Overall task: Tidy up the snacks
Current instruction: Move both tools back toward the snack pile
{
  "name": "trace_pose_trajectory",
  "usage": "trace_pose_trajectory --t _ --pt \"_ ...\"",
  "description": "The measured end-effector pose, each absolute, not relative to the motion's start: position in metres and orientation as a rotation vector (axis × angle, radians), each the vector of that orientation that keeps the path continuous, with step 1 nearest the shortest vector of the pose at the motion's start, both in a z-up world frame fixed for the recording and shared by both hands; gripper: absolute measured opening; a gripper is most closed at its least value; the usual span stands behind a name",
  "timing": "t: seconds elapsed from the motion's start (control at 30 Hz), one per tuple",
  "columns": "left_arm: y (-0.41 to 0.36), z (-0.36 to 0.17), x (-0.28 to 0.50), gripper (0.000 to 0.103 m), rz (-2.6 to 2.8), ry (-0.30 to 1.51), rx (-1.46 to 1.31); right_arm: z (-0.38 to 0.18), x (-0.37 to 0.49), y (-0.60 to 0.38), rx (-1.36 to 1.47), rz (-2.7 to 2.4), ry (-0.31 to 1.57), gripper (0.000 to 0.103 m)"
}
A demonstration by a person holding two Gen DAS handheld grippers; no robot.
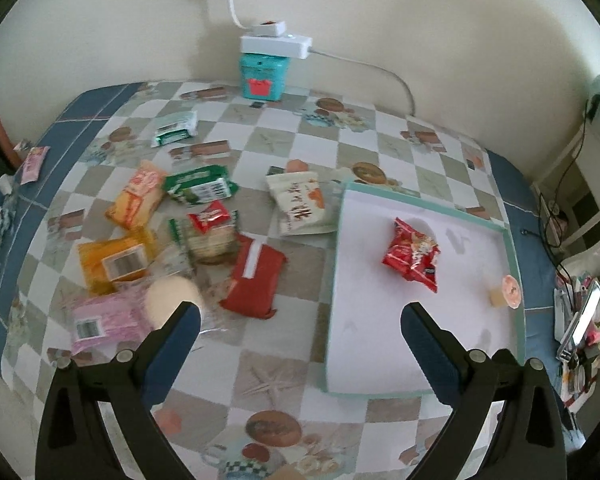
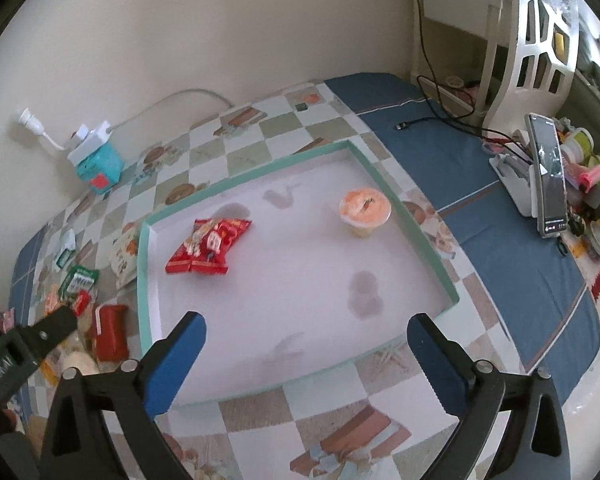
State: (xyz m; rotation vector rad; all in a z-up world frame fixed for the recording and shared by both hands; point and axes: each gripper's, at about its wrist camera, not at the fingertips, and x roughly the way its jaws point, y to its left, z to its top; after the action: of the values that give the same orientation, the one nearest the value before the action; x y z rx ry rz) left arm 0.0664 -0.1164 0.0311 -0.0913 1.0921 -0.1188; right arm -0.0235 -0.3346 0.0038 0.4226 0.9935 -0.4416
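A shallow white tray with a mint-green rim (image 1: 426,195) (image 2: 252,172) lies on the checked tablecloth. In it are a red snack packet (image 1: 414,254) (image 2: 208,249) and a small orange-lidded cup (image 1: 507,291) (image 2: 365,211). Left of the tray lie several loose snacks: a red pack (image 1: 256,276) (image 2: 110,332), a white pouch (image 1: 300,208), orange packs (image 1: 136,199), a green pack (image 1: 200,189), a pink pack (image 1: 106,318). My left gripper (image 1: 300,322) hangs open and empty above the table by the tray's near left corner. My right gripper (image 2: 306,334) stands open and empty over the tray's near part.
A teal box (image 1: 262,78) with a white power strip on top stands at the wall, its cable running along the table. A phone on a stand (image 2: 546,176) and clutter sit at the right. A white chair (image 2: 536,36) stands behind. Part of the left gripper (image 2: 32,344) shows low left.
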Motion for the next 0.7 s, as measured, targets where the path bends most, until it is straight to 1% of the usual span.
trace_pose_trajectory --t 0.33,0.53,0.7 --pt "-0.059 0.031 0.062 0.1 -0.018 1.118 -0.145 0.001 -0.022 -0.307 0.386 -0.406 1.017 0.103" --pt "-0.006 0.032 0.063 0.1 0.119 1.111 -0.174 0.0 -0.01 -0.284 0.364 -0.361 1.024 0.103" --pt "0.039 0.033 0.065 0.1 0.221 1.101 -0.201 -0.002 0.003 -0.261 0.403 -0.284 1.032 0.103"
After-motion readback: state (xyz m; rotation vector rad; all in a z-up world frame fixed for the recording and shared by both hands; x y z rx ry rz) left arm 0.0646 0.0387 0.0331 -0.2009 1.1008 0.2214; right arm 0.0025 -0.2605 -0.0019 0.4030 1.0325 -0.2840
